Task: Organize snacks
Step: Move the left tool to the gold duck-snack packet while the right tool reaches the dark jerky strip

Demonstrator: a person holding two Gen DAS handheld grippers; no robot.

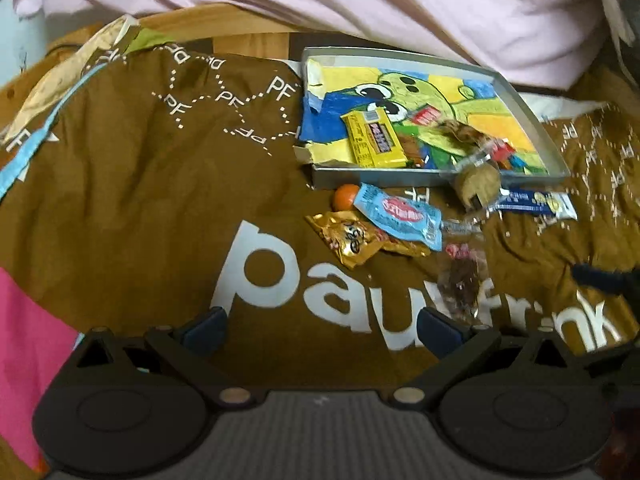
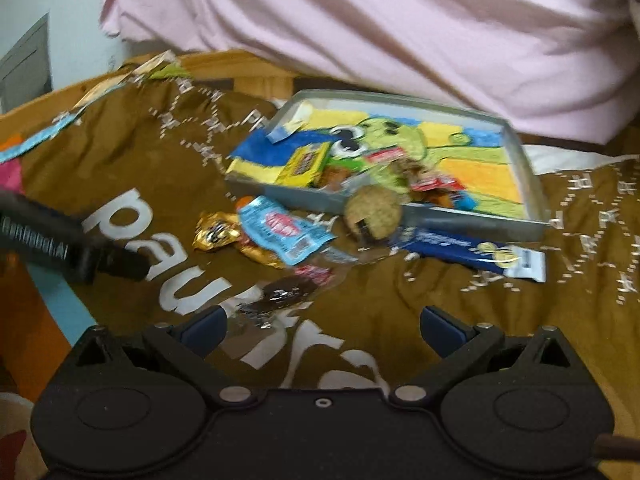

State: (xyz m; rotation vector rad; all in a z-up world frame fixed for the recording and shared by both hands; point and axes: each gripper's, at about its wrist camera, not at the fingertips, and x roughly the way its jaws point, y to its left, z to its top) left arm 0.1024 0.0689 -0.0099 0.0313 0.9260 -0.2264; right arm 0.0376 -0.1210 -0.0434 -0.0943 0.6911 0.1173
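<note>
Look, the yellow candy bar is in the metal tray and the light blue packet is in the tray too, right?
Not quite. The yellow candy bar is in the metal tray, but the light blue packet lies outside it, on the brown cloth just in front of the tray's near wall. The left wrist view shows this most clearly.

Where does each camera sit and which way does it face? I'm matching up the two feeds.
Left wrist: on the left gripper, looking forward over the brown cloth at the tray; its open fingers show.
Right wrist: on the right gripper, facing the same tray; open fingers show.
Shared: tray, light-blue packet.
</note>
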